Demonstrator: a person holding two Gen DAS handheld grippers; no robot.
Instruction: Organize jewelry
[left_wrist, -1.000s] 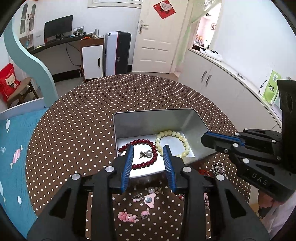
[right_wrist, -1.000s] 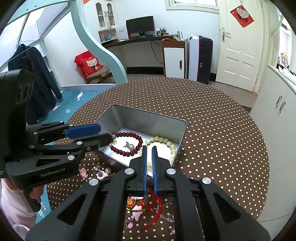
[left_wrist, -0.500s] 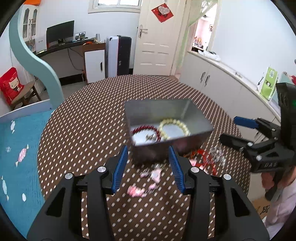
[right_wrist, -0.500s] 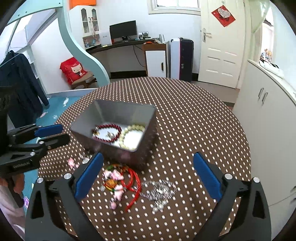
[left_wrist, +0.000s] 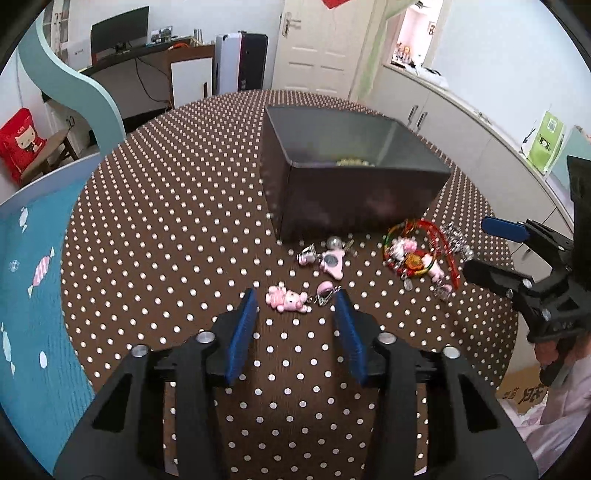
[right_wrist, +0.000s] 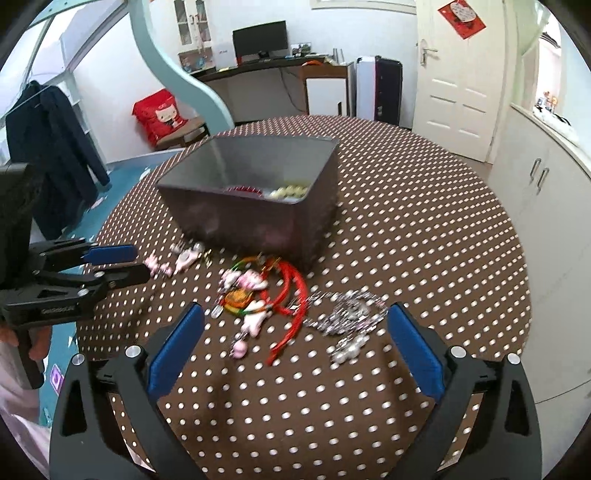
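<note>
A: Jewelry first. Where does it stand?

B: Partly sorted. The metal box (right_wrist: 255, 206) on the dotted desk (left_wrist: 166, 206) already holds a pale bead bracelet (right_wrist: 290, 191) and a red bead bracelet (right_wrist: 242, 189); only their edges show over the rim from here.

A: And what's left out?

B: Several pieces, all on the desk just in front of the box. A pink bear charm (left_wrist: 287, 298) with a small clip beside it, a pink heart charm (left_wrist: 331, 261) with silver bits close to the box wall, a tangle of red cord and pink charms (right_wrist: 258, 291), and a silver chain (right_wrist: 349, 319) to the right of that tangle.

A: Claws?

B: Left claw (left_wrist: 297, 325) holds nothing; its jaws are closing, lined up either side of the bear charm but short of it, nothing between the pads. Right claw (right_wrist: 293, 350) stands wide open and empty, hovering near the cord tangle and the chain, touching neither.

A: Verdict?

B: My guess: two pieces in, four or so clusters to go. Under halfway. The tangle looks the fiddliest, since cord and charms are knotted together.
</note>
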